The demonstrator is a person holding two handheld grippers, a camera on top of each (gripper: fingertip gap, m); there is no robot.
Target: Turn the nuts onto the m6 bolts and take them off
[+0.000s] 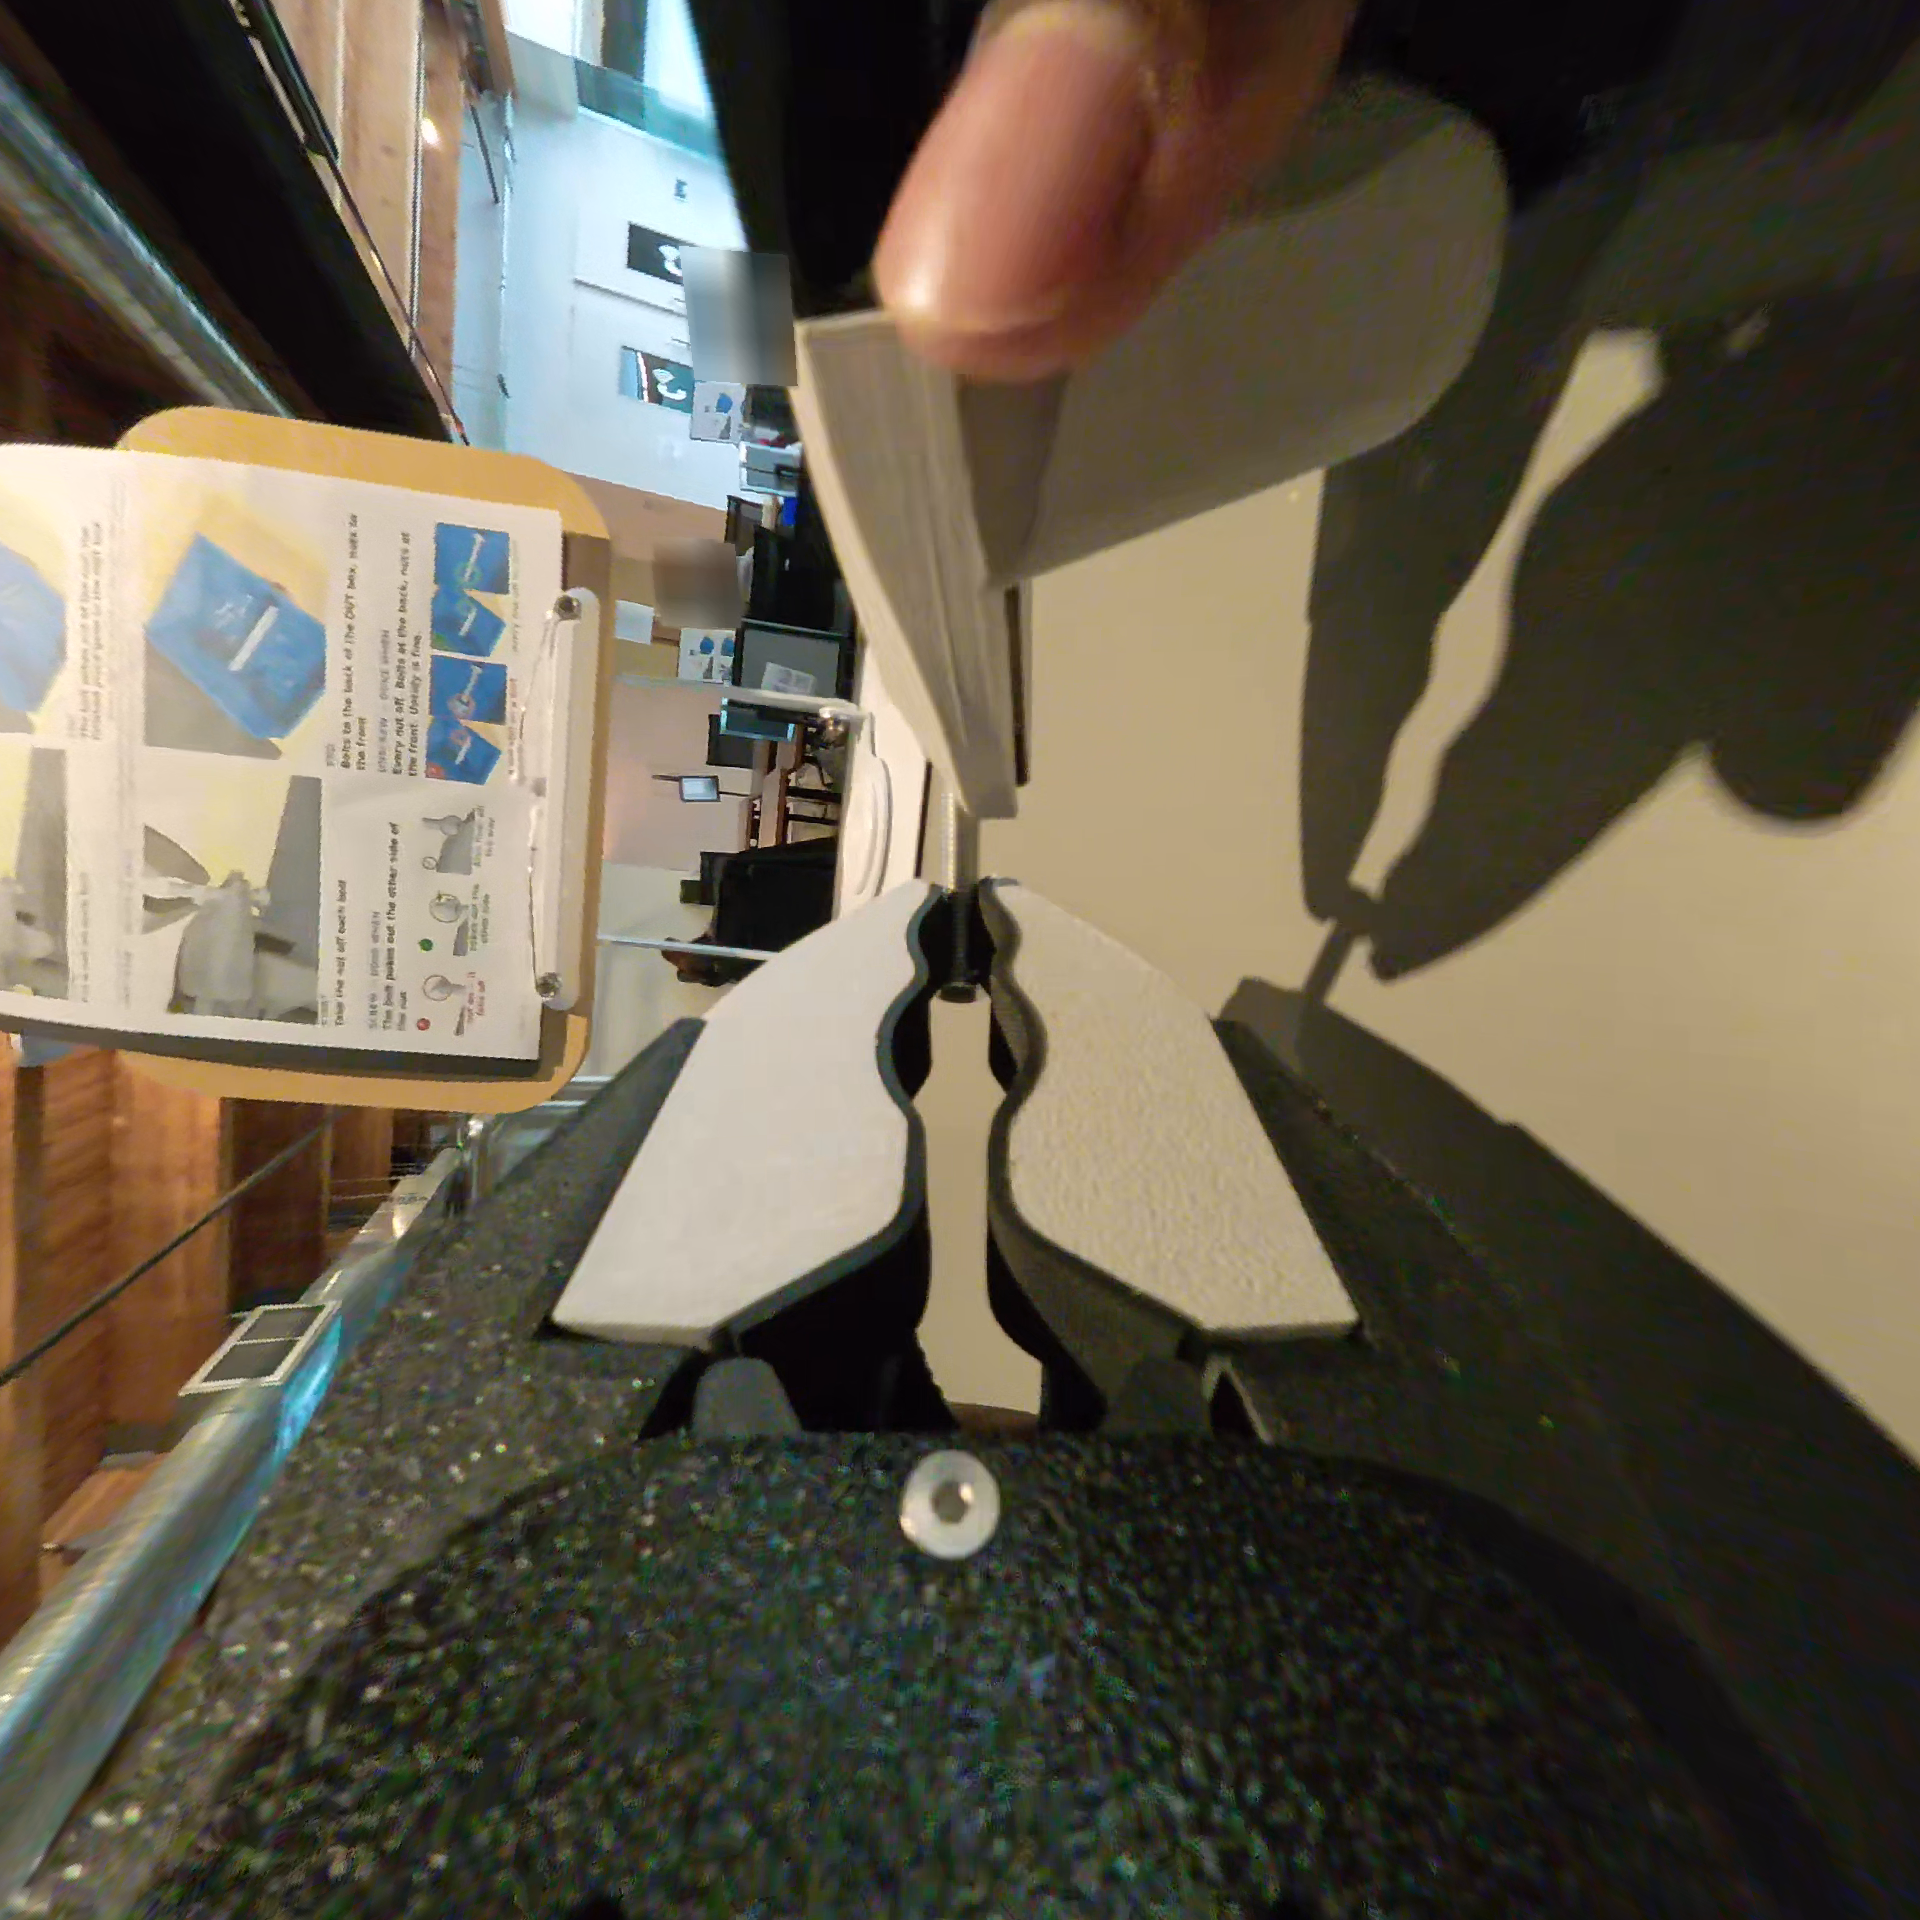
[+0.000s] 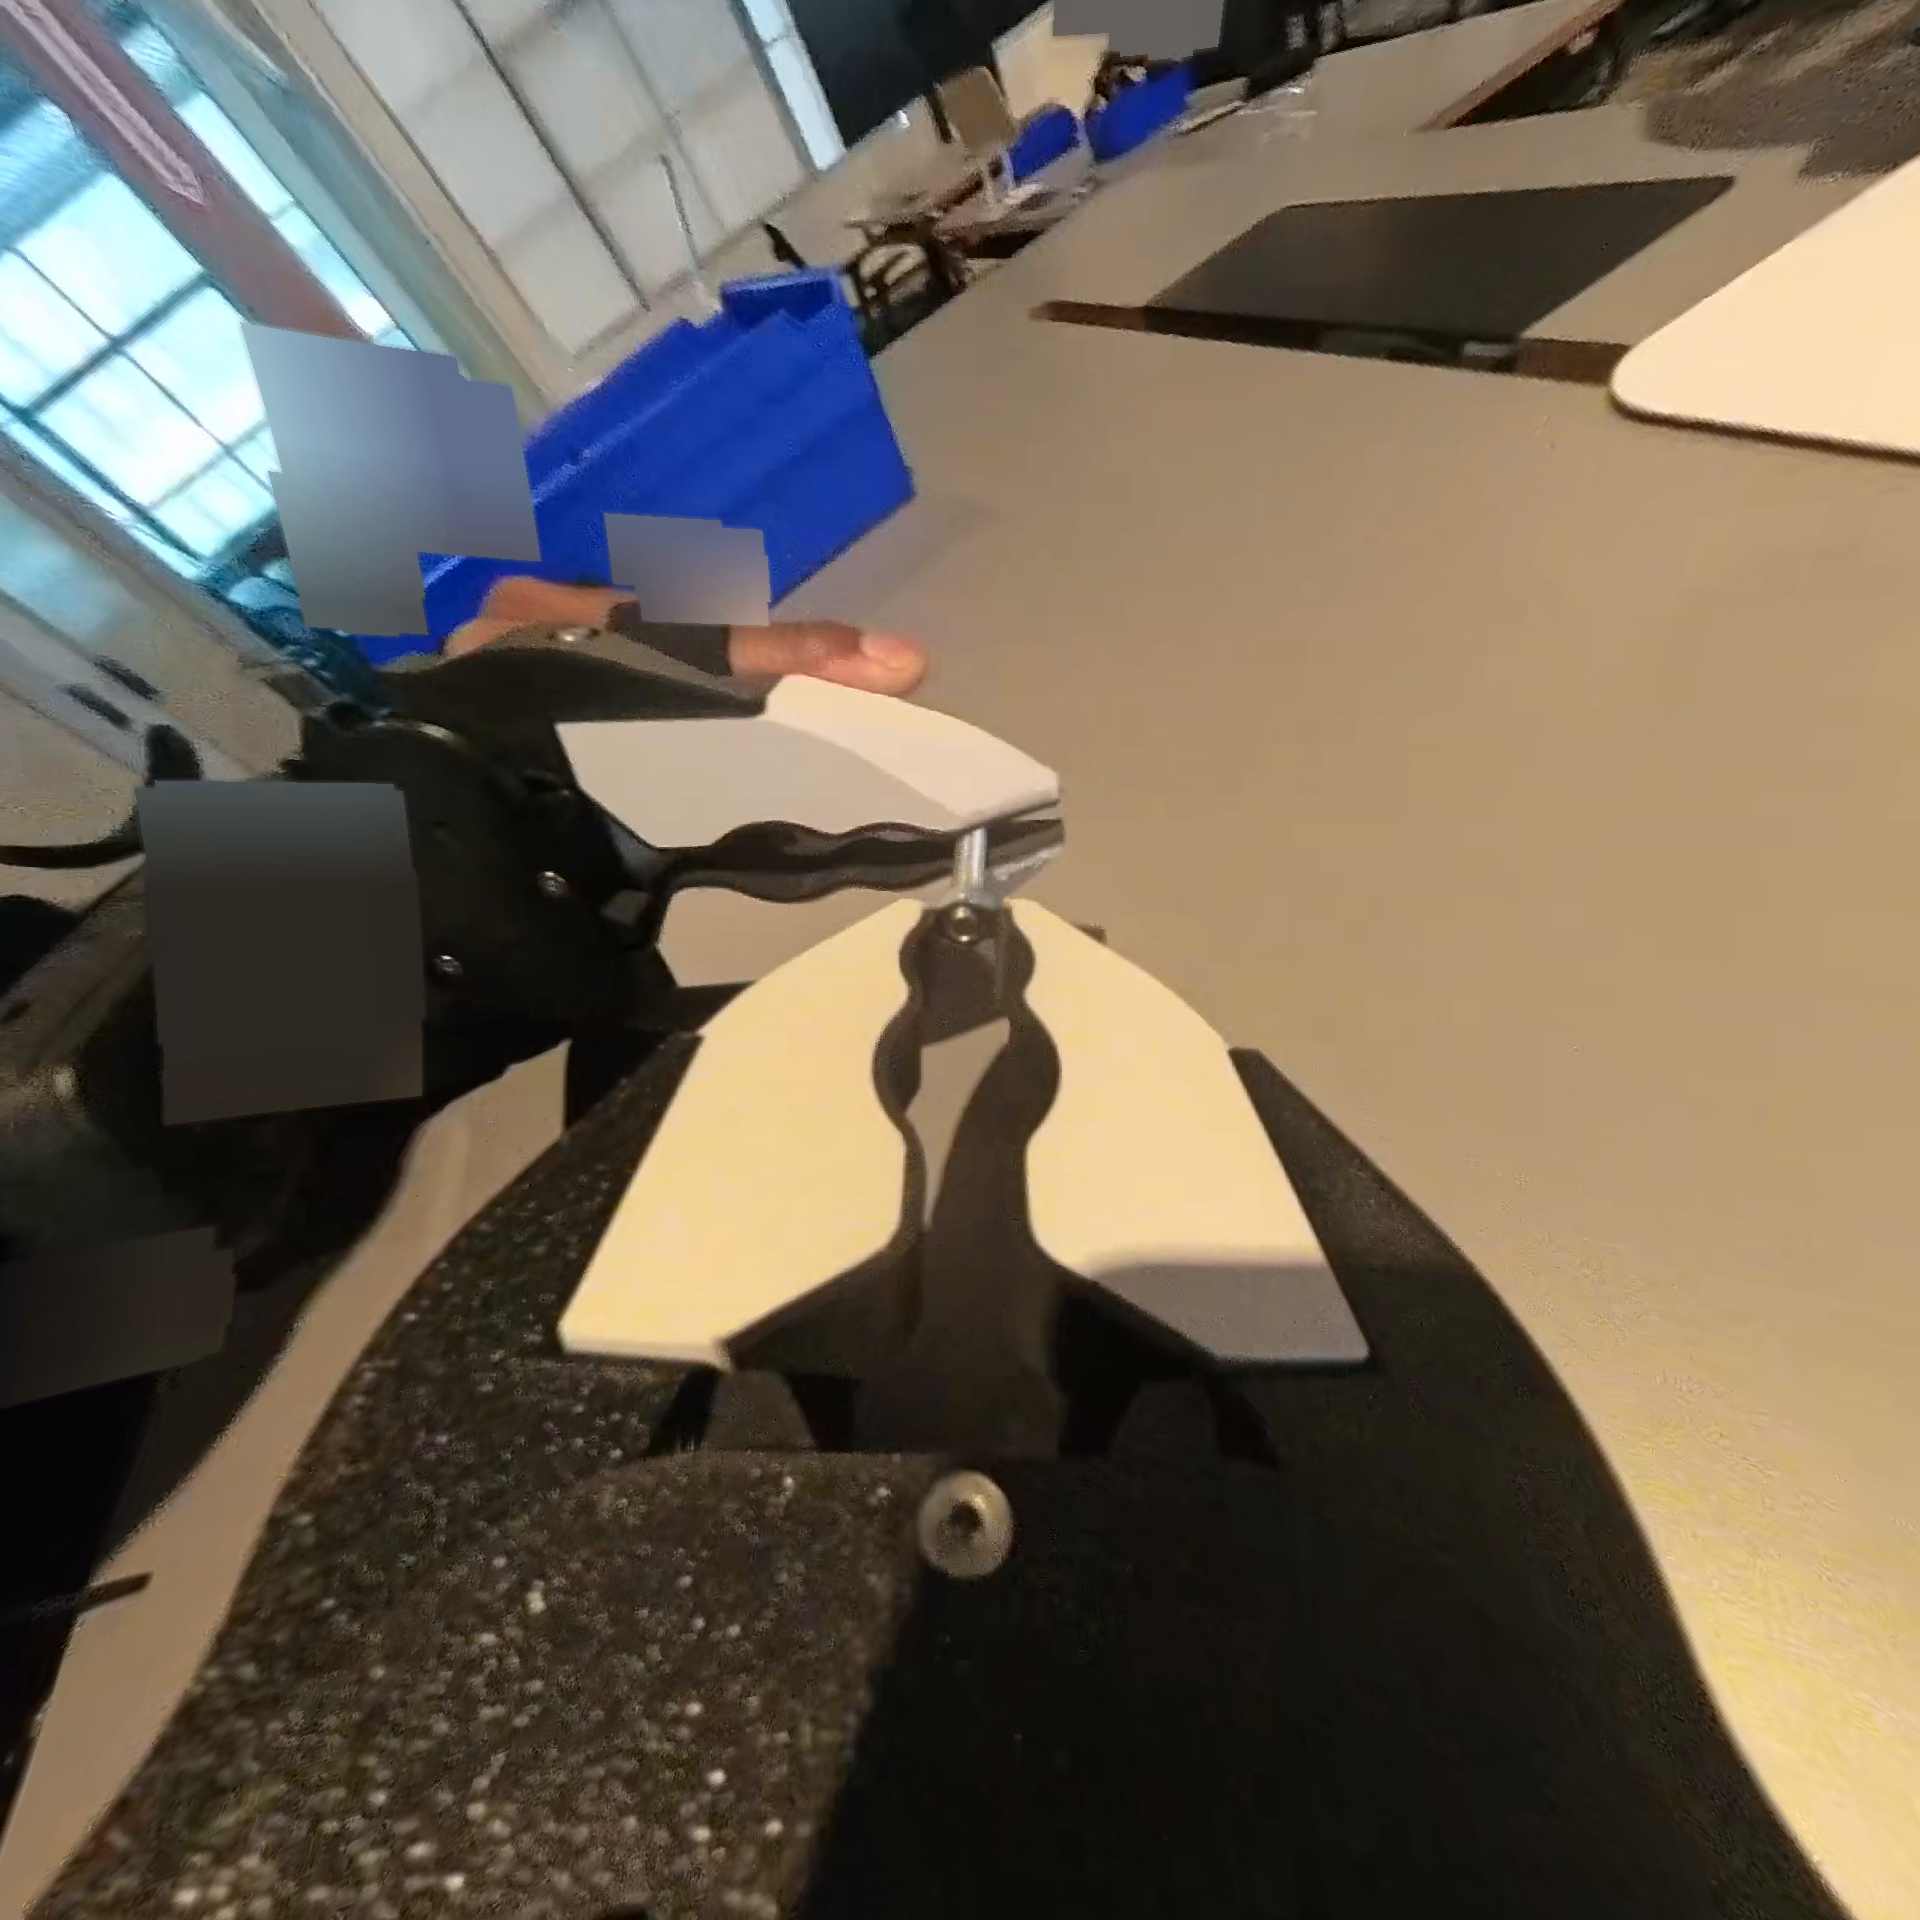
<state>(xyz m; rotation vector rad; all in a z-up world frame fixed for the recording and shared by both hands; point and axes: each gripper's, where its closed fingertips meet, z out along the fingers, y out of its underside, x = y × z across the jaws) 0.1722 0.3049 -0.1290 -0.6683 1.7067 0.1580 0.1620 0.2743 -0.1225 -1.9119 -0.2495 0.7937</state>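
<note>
Left gripper [image 1: 961, 940] fingers pinched narrow on the bolt [image 1: 962, 852], clamping its dark end at the tips; right gripper [image 2: 961, 920] fingers also closed narrow at the tips on a small dark piece at the bolt [image 2: 975, 868] end, can't tell whether it's the nut or the bolt head. Both grippers meet tip to tip in the air above the grey worktop [image 2: 1351, 727], bolt spanning between them, a bare fingertip [image 1: 1039, 208] resting on the right gripper's finger; blue bins [image 2: 727, 436] well behind, instruction sheet on a clipboard [image 1: 312, 748] off left.
</note>
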